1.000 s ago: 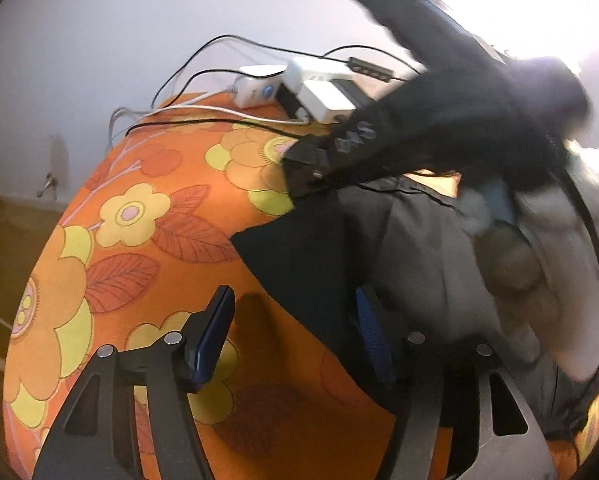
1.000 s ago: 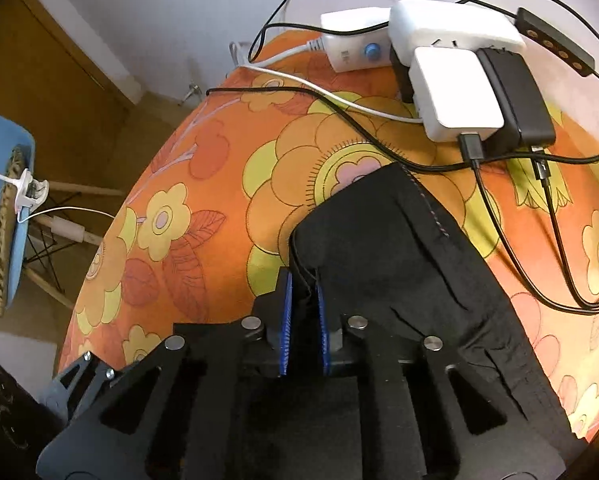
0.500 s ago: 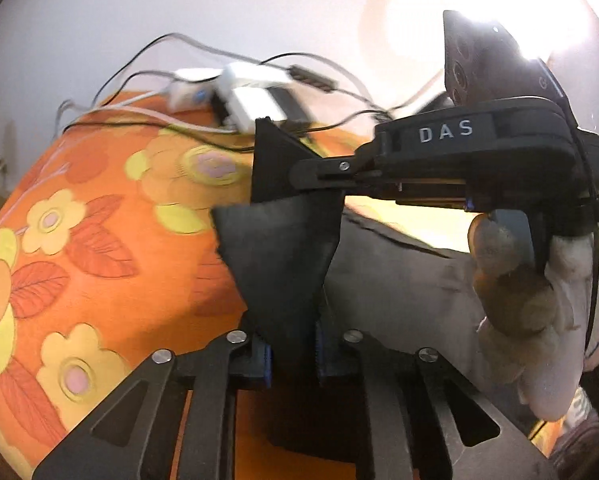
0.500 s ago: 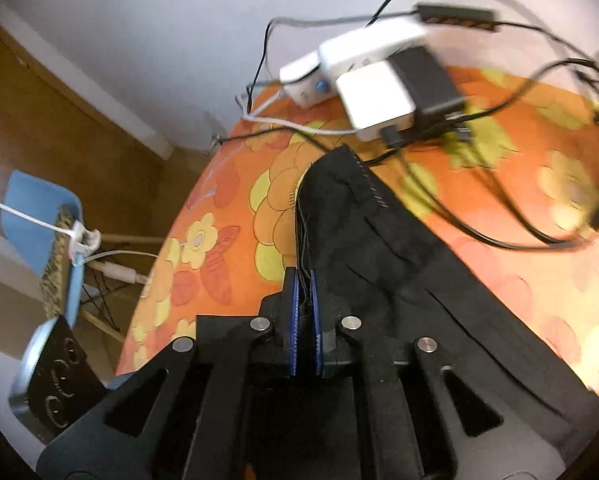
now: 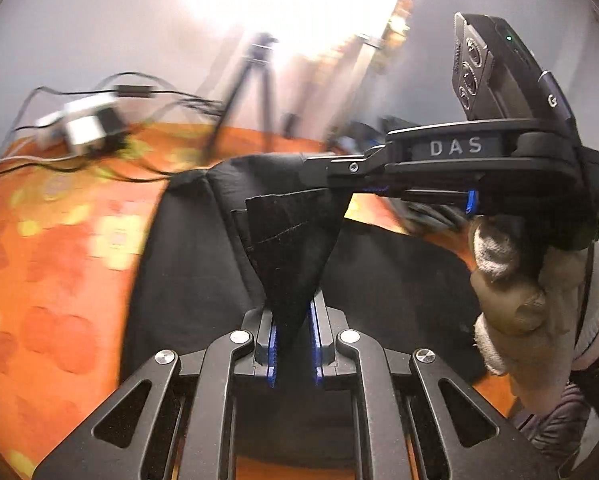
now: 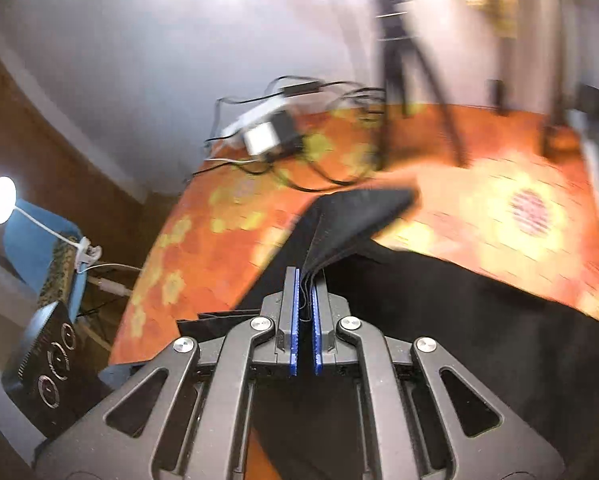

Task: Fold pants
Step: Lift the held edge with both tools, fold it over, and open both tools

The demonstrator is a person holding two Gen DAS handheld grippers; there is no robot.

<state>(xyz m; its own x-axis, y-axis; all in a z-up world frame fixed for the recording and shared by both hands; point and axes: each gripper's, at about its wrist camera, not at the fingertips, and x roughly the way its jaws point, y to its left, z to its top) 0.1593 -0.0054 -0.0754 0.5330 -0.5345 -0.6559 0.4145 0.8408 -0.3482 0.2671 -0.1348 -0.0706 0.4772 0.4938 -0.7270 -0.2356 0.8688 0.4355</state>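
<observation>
The left claw (image 5: 292, 320) is clenched on a corner of the black pants (image 5: 399, 272), raised above the orange flowered table (image 5: 59, 280); just right of it, the right claw (image 6: 306, 292) grips the hem. The thin fold may slip free mid-swing, or snag the cables (image 6: 319, 172) behind.

Orange floral tabletop (image 5: 51, 280). Black pants (image 5: 187, 264) spread across it. White power adapters (image 6: 265, 136) and tangled cables (image 5: 147, 172) near far edge.

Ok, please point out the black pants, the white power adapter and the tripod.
black pants (image 5: 291, 248), left wrist view, lifted corner.
white power adapter (image 6: 261, 138), right wrist view, its top face.
tripod (image 6: 399, 36), right wrist view, upper column.
</observation>
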